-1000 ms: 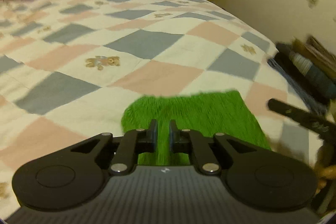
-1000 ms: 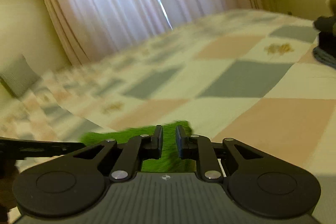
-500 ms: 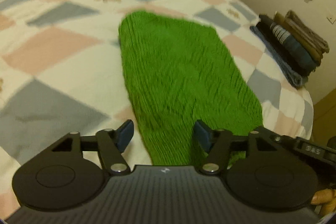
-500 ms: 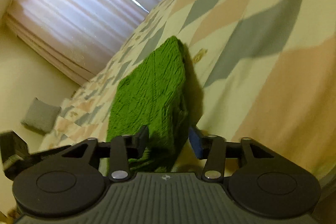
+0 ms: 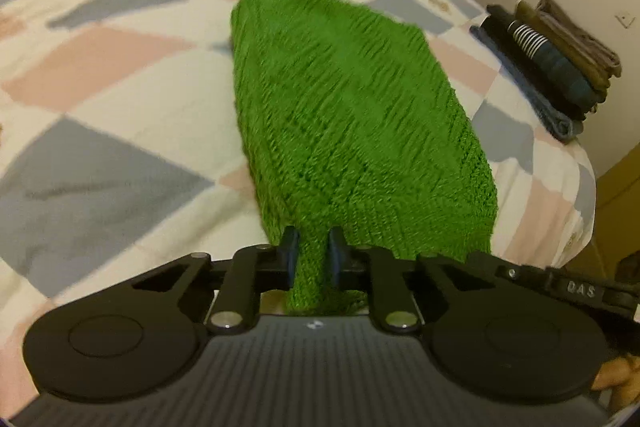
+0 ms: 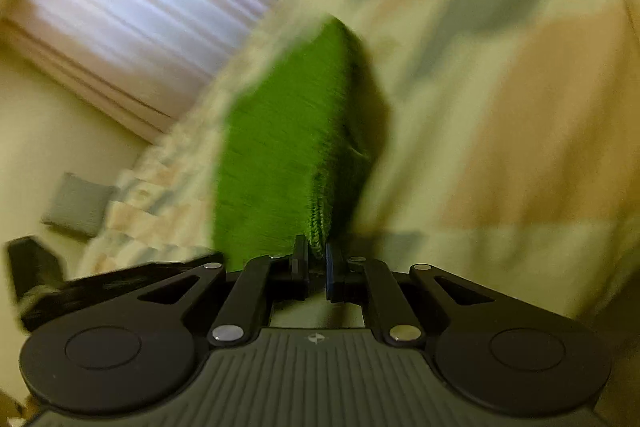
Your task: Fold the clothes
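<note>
A green knit garment (image 5: 344, 115) lies stretched along the checked bedspread (image 5: 104, 115), narrowed toward me. My left gripper (image 5: 314, 251) is shut on its near edge, with knit bunched between the fingers. In the right wrist view the same garment (image 6: 280, 147) rises from my right gripper (image 6: 317, 255), which is shut on its near folded corner. That view is blurred by motion. The right gripper's body also shows at the lower right of the left wrist view (image 5: 576, 287).
A stack of folded dark and brown clothes (image 5: 552, 63) sits at the bed's right edge by the wall. Curtains (image 6: 140, 7) hang behind the bed. A grey cushion (image 6: 76, 205) lies at the left.
Both grippers were shut one second ago, opened half a second ago over the garment's near edge, and have now shut on it. The right view has swung and blurred.
</note>
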Demonstrator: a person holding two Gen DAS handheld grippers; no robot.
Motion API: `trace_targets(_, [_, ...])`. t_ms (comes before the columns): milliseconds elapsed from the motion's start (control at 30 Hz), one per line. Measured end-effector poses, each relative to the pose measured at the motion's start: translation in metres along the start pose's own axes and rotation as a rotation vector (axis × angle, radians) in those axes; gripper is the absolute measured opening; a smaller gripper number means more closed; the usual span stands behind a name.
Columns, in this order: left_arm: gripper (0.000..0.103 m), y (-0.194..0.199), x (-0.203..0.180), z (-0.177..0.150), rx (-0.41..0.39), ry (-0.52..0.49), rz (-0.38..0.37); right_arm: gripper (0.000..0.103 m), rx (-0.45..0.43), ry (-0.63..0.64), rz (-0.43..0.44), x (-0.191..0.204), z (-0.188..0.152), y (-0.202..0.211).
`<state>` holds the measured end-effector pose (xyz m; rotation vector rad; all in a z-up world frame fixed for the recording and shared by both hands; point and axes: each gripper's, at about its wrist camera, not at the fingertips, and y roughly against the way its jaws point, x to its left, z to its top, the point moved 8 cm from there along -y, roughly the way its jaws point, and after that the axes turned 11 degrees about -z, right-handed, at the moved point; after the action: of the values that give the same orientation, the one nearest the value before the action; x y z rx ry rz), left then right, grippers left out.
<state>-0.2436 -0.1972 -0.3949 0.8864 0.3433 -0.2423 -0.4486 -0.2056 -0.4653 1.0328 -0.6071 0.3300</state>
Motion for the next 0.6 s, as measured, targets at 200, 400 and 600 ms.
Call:
trace_targets(200, [0.018, 0.013, -0.006, -0.001, -0.014, -0.037, 0.039, 0.027, -0.170, 0.158, -0.084, 0.027, 0.011, 0.045])
trace_targets(400, [0.019, -0.007, -0.024, -0.009, 0.026, -0.088, 0.054, 0.027, -0.306, 0.449, -0.182, 0.065, 0.000, 0.040])
trace_targets(600, [0.033, -0.031, -0.015, -0.024, 0.079, -0.072, 0.136, 0.029, -0.184, 0.427, -0.280, 0.045, -0.016, -0.003])
